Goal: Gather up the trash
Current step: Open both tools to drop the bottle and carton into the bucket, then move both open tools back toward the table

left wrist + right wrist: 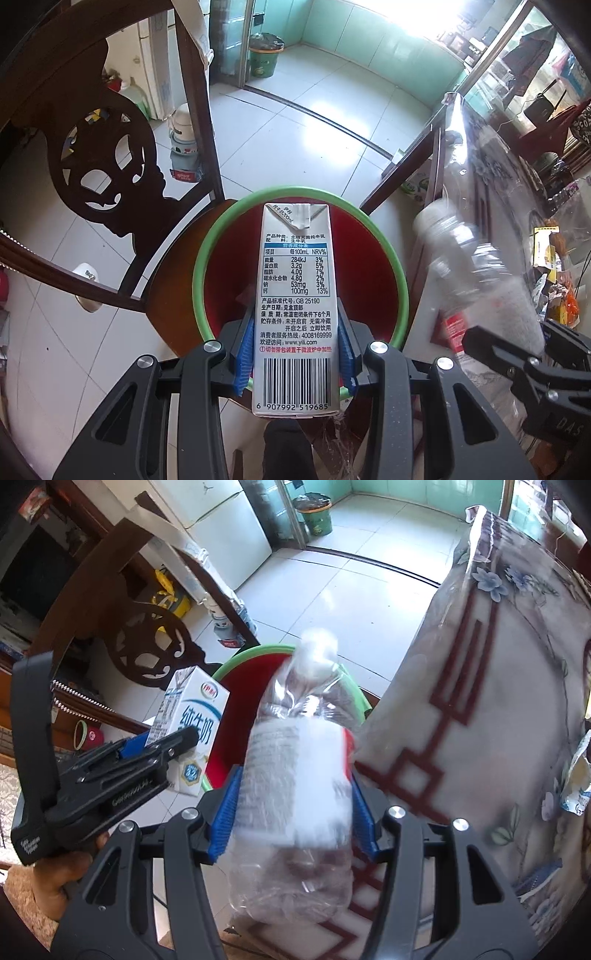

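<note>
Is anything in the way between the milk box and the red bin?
Nothing visible is. The left gripper holds the milk carton right over the open mouth of the red bin, which has no lid. The plastic bottle in the right gripper is off to the side.

The milk carton (pixel 295 306) reads "284kJ", "GB 25190", "www.yili.com", "4008169999" and barcode 6 907992 519685; its front (pixel 197 716) says "纯牛奶".

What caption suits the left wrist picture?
Left gripper holds a milk carton above a red, green-rimmed bin.
</note>
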Motion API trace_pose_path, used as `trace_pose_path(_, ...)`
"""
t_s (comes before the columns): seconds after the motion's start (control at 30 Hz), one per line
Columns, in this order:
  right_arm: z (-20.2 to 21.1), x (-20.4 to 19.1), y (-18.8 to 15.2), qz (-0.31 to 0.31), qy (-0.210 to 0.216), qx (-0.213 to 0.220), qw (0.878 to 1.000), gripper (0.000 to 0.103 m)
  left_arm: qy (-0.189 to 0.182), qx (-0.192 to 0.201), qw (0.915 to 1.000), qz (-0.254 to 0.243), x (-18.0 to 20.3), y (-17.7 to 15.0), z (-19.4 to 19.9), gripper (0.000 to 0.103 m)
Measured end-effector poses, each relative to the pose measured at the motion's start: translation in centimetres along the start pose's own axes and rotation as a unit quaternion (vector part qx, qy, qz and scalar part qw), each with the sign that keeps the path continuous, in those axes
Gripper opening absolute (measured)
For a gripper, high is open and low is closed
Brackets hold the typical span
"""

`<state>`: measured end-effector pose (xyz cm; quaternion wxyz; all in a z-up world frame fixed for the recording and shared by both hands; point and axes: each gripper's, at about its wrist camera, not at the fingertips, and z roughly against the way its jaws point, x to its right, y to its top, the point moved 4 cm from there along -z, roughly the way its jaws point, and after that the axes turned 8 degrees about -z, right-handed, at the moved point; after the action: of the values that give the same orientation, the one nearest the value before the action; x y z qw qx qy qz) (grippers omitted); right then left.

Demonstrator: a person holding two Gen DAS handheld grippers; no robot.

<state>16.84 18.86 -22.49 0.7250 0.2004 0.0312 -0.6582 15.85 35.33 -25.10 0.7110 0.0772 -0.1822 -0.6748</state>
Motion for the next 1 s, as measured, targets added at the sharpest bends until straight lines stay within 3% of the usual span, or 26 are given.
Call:
trace_pose_path(0.03,0.2,0.0,0.1,-0.002,0.0,0.003,1.0,0.065,0.0,0.002,1.0,-0.002,0.0,0.1,0.1,0.037)
trace_pose_path(0.1,1.1,0.1,0.3,-0.004,-0.003,0.017,1.0,0.067,0.004,0.006,0.9999,-0.008,0.2,0.4,0.3,0.07)
trace_pose_path(0.13,1.5,0.1,0.3,-0.002,-0.006,0.022,1.0,0.067,0.006,0.014,0.9998,-0.009,0.3,0.6,0.6,0.072)
trace_pose_path(0.33,4.2,2.1,-0.1,-0.007,-0.03,0.054,0.998,0.068,-0.007,0.038,0.9988,-0.03,2.3,1.7,1.9,0.072)
trace_pose_path(0.53,7.2,5.8,-1.3,-0.05,-0.047,0.084,0.994,0.068,-0.037,0.049,0.9959,-0.065,6.1,2.4,2.5,0.072)
trace_pose_path(0.77,10.3,12.9,-4.6,-0.129,-0.075,0.103,0.983,0.068,-0.075,0.051,0.9887,-0.12,11.9,1.8,3.0,0.072)
trace_pose_path(1.0,14.4,21.7,-8.1,-0.201,-0.124,0.126,0.963,0.068,-0.099,0.044,0.9802,-0.166,18.3,0.6,3.3,0.072)
